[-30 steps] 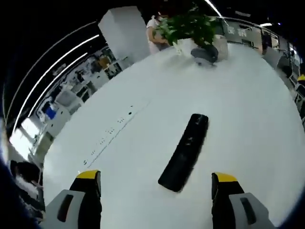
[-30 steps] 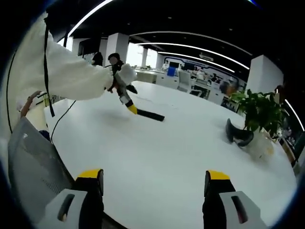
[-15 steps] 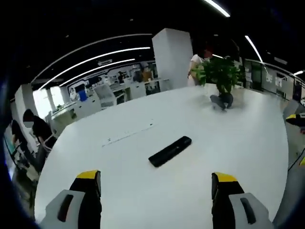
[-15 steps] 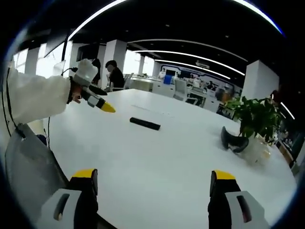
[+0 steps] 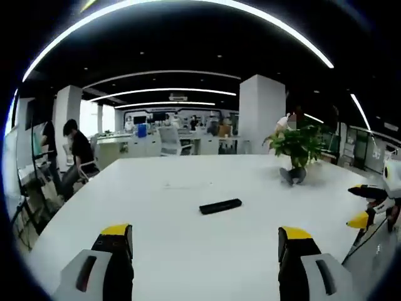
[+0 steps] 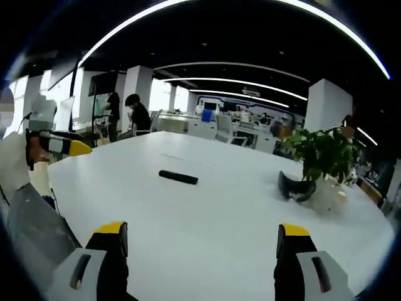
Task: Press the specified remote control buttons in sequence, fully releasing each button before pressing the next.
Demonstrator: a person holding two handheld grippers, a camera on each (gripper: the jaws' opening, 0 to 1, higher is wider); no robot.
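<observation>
Both grippers, left gripper (image 5: 205, 241) and right gripper (image 6: 200, 241), hang released, well apart from the slim black plastic remote control (image 5: 220, 206), lying crosswise on the white table (image 5: 188, 251); neither looks clearly nearer.

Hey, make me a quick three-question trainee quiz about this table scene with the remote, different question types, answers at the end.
1. True or false: the black remote control lies flat on the white table, touched by neither hand-held gripper.
2. Multiple choice: in the right gripper view, the potted plant stands A) beside the dark curved object, B) on the remote control, C) at the near table edge between the jaws.
3. Fill in: the jaws of the left hand-held gripper and the right hand-held gripper are both ____.

Key: 1 true; 2 A; 3 open.
</observation>
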